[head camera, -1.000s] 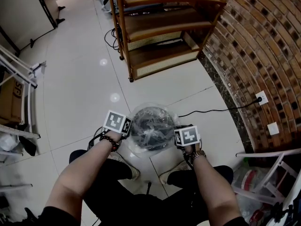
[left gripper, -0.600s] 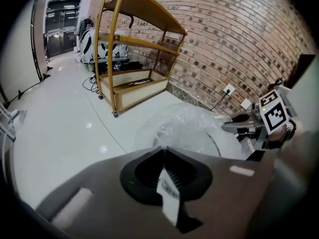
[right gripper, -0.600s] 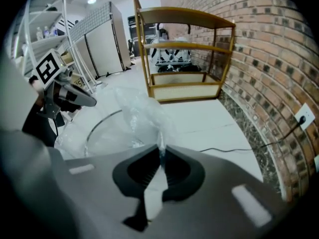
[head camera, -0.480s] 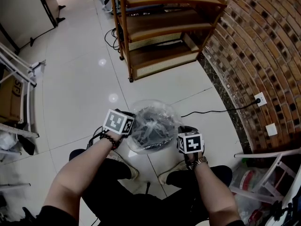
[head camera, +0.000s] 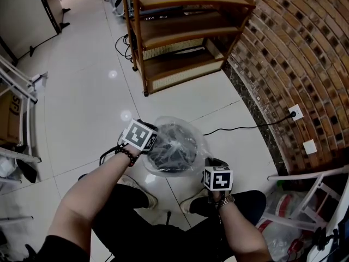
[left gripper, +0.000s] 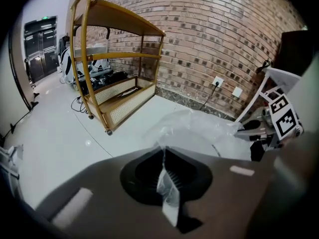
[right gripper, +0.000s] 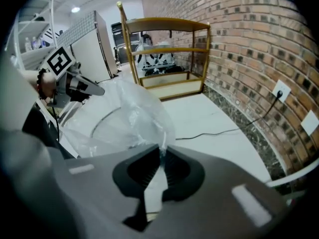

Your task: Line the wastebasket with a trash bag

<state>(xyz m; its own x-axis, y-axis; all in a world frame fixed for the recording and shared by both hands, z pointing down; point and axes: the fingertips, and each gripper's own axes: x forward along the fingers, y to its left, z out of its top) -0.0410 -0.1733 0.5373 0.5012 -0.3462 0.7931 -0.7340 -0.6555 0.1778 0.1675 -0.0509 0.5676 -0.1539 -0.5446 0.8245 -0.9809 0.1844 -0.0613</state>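
Note:
A round dark mesh wastebasket point(head camera: 173, 150) stands on the white floor between the person's feet. A clear trash bag point(head camera: 188, 134) lies loosely over it. My left gripper point(head camera: 147, 142) is at the basket's left rim and is shut on the bag's edge; a strip of film point(left gripper: 162, 156) runs between its pads. My right gripper point(head camera: 214, 169) is at the basket's near right side, shut on the opposite edge of the bag point(right gripper: 160, 156). Between the two grippers the bag point(right gripper: 124, 111) is stretched, and the basket's rim shows faintly through it.
A wooden shelf unit point(head camera: 180, 31) stands behind the basket against the curved brick wall point(head camera: 294, 53). A black cable point(head camera: 240, 127) runs across the floor to a wall socket point(head camera: 295, 112). White frames point(head camera: 311, 182) stand at the right. The person's shoes point(head camera: 139, 196) are just in front of the basket.
The right gripper has drawn back toward the person's legs and the left has risen a little. The bag's film now spreads wider over the basket.

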